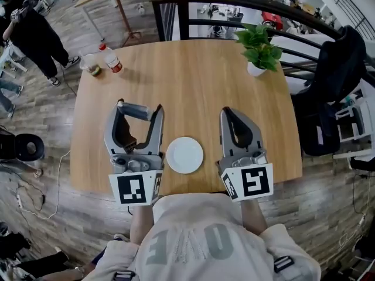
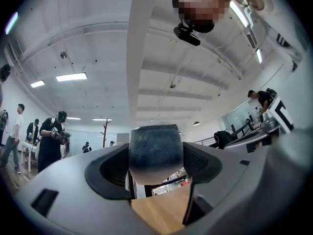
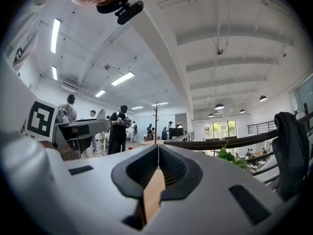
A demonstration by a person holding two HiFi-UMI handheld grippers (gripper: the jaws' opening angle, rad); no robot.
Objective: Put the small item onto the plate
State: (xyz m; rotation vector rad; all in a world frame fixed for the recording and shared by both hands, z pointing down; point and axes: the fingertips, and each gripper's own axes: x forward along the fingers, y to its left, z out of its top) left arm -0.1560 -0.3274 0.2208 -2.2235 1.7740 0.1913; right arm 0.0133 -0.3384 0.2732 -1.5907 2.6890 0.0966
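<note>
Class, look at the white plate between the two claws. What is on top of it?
Nothing: the plate shows its whole face bare. The small item is held in the left claw, beside the plate. The part of the table under the plate is covered.

An open-plan office or lab loft: railing (image 1: 246,2) at the frame's top, desks below, people (image 3: 120,126) standing about.

Dark block (image 2: 155,153) in claw (image 1: 139,108); white plate (image 1: 184,154)
</note>
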